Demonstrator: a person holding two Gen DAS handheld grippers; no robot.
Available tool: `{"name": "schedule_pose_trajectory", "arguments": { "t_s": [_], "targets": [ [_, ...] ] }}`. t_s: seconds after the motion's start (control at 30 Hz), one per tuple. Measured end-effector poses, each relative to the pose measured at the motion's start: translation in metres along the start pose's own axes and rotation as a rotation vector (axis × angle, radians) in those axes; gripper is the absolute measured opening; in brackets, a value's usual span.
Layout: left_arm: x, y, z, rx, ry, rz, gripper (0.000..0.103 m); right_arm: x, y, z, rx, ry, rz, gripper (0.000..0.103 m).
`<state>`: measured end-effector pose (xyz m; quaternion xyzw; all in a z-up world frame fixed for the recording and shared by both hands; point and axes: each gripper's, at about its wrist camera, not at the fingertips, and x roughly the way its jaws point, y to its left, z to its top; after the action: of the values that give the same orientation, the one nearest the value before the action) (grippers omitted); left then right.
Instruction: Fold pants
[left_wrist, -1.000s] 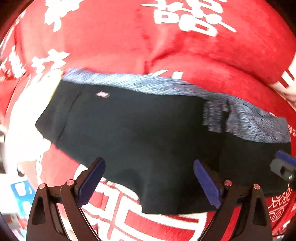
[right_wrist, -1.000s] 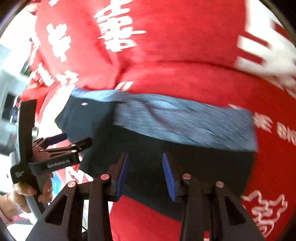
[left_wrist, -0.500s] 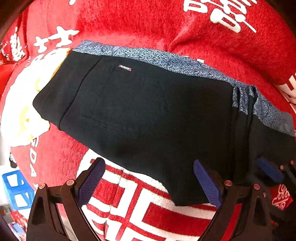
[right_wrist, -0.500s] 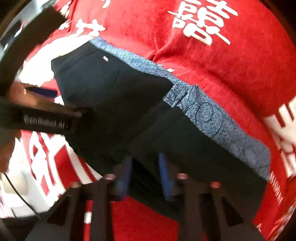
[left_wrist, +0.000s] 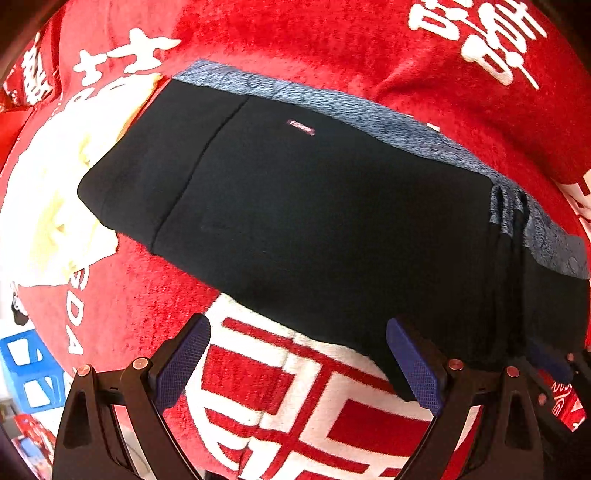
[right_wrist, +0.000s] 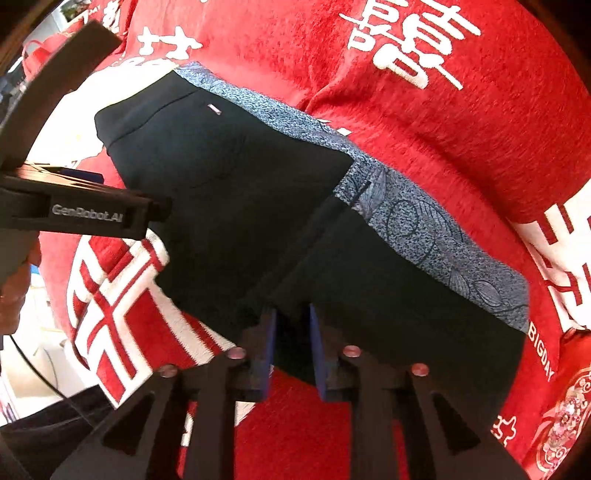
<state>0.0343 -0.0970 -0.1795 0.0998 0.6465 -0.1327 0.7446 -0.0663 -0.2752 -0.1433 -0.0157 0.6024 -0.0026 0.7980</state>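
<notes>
The black pants (left_wrist: 314, 221) lie long-ways across the red blanket (left_wrist: 295, 37), with the right gripper (right_wrist: 291, 347) opening around a fold at their near edge, while the left gripper (left_wrist: 295, 365) hangs wide open and empty just beside that edge.

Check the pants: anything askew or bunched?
Yes. The black pants have a raised pleat running from the grey patterned band down to the right gripper, whose fingers are opening around it. The rest lies flat on the red blanket.
</notes>
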Motion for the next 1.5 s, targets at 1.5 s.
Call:
{"name": "schedule_pose_trajectory", "arguments": {
  "t_s": [1.5],
  "targets": [
    [-0.004, 0.116, -0.009, -0.190, -0.035, -0.173, 0.097, 0.025, 0.010, 0.027, 0.289, 0.081, 0.024, 0.073]
  ]
}}
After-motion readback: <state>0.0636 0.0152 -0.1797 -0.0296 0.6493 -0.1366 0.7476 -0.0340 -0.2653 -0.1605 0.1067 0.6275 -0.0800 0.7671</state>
